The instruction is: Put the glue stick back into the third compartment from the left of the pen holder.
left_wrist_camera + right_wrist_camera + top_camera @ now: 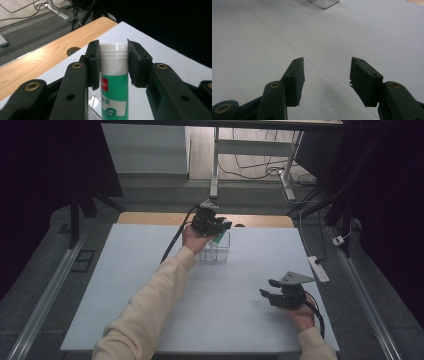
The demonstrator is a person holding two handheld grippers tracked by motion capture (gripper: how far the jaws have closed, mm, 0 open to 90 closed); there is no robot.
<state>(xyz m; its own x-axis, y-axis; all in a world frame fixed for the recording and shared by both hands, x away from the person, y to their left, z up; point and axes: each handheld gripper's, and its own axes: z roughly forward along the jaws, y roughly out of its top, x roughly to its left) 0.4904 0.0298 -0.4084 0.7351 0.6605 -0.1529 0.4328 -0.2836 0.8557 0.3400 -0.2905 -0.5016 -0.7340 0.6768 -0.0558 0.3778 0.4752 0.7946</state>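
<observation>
A green glue stick (113, 87) with a white cap stands upright between the jaws of my left gripper (113, 53), which is shut on the cap. In the high view the left gripper (218, 226) hovers over a clear plastic box (216, 251) at the far middle of the white table, and the green tube (220, 238) pokes down into it. My right gripper (266, 288) rests low near the table's right front, jaws open with nothing between them; in its own view the right gripper (327, 62) looks over bare white tabletop.
A white sheet (150, 285) covers the table, with a wooden strip (150, 218) along the far edge and a round hole (73, 50) in it. A power strip (318, 268) lies off the right edge. A corner of the clear box (323, 3) shows far ahead of the right gripper.
</observation>
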